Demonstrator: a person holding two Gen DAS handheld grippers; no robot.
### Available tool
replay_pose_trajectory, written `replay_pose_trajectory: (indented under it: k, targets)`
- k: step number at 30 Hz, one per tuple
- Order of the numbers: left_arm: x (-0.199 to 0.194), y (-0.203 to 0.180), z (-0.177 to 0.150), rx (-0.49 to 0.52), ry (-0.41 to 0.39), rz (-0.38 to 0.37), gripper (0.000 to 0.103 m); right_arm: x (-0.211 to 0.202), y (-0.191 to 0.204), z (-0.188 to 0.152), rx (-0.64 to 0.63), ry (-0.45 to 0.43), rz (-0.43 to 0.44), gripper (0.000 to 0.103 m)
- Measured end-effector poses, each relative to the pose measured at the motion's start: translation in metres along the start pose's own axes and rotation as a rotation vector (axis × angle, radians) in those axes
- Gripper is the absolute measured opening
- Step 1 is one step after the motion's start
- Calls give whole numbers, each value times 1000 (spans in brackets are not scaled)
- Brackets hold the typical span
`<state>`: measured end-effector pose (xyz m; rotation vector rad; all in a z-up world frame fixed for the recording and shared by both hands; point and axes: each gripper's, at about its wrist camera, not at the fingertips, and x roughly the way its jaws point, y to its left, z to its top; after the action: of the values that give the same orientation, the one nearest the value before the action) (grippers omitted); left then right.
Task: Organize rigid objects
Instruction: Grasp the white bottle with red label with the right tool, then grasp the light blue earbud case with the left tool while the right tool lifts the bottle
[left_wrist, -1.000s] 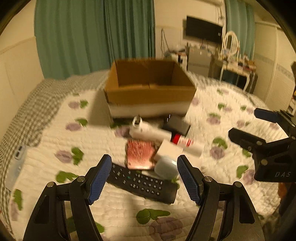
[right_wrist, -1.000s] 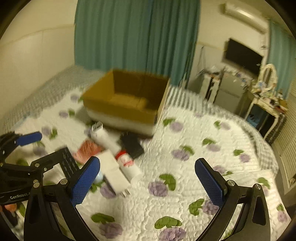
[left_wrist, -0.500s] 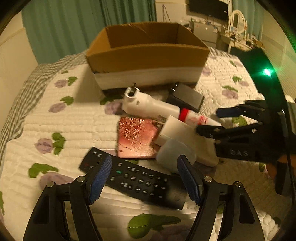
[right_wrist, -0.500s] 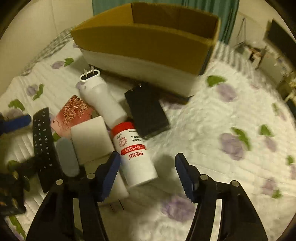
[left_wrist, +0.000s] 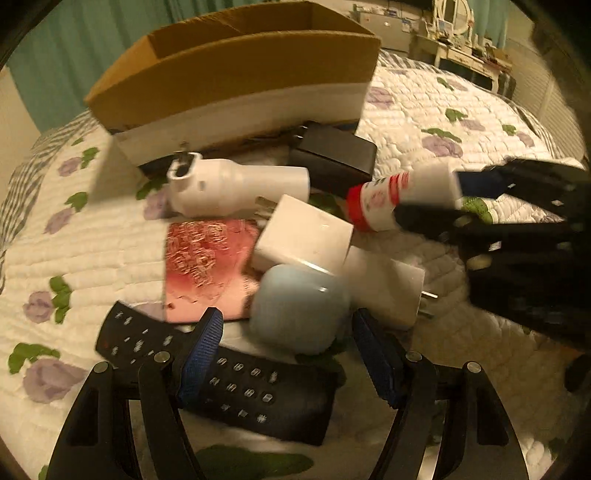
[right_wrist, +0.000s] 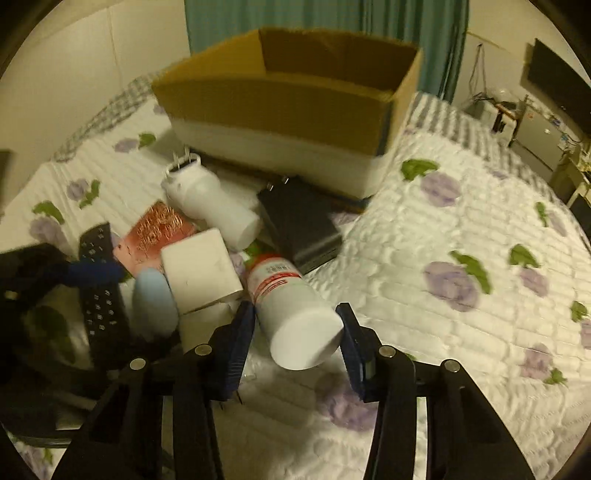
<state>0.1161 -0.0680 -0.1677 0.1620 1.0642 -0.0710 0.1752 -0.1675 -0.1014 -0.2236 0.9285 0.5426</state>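
A pile of small objects lies on the quilted bed in front of an open cardboard box. My right gripper is shut on a white bottle with a red label, lifted slightly. My left gripper is open, low over a black remote and a pale blue oval case. A white cube charger, a white cylinder with prongs, a black adapter and a pink card lie alongside.
Another white plug block lies under the cube charger. The floral quilt stretches to the right. Green curtains hang behind the box. A dresser and furniture stand at the far right.
Both grippers moved in closer to the pile. The right gripper narrowed and closed on the white bottle. The left gripper dropped over the remote and blue case.
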Motion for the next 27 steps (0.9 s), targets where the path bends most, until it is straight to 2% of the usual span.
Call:
replay_pose_trajectory:
  k: [2, 3, 4, 8, 13, 19, 27]
  targets:
    - [5, -2, 2, 6, 12, 5, 72, -9, -4, 0, 20, -23, -11, 44]
    - [5, -3, 3, 10, 9, 3, 67, -11, -6, 1, 29, -25, -16, 43]
    - [5, -4, 4, 14, 6, -3, 53, -13, -9, 4, 38, -22, -15, 43]
    - [3, -3, 5, 15, 2, -15, 53, -16, -15, 3, 54, -20, -18, 42]
    - [-20, -2, 5, 8, -74, -30, 53, -28, -10, 5, 64, -44, -29, 37]
    - [-41, 10, 5, -36, -124, -44, 52, -47, -4, 6, 61, -62, -63, 37]
    - [-85, 32, 24, -87, -232, -74, 52, -96, 18, 32, 17, -153, -94, 37]
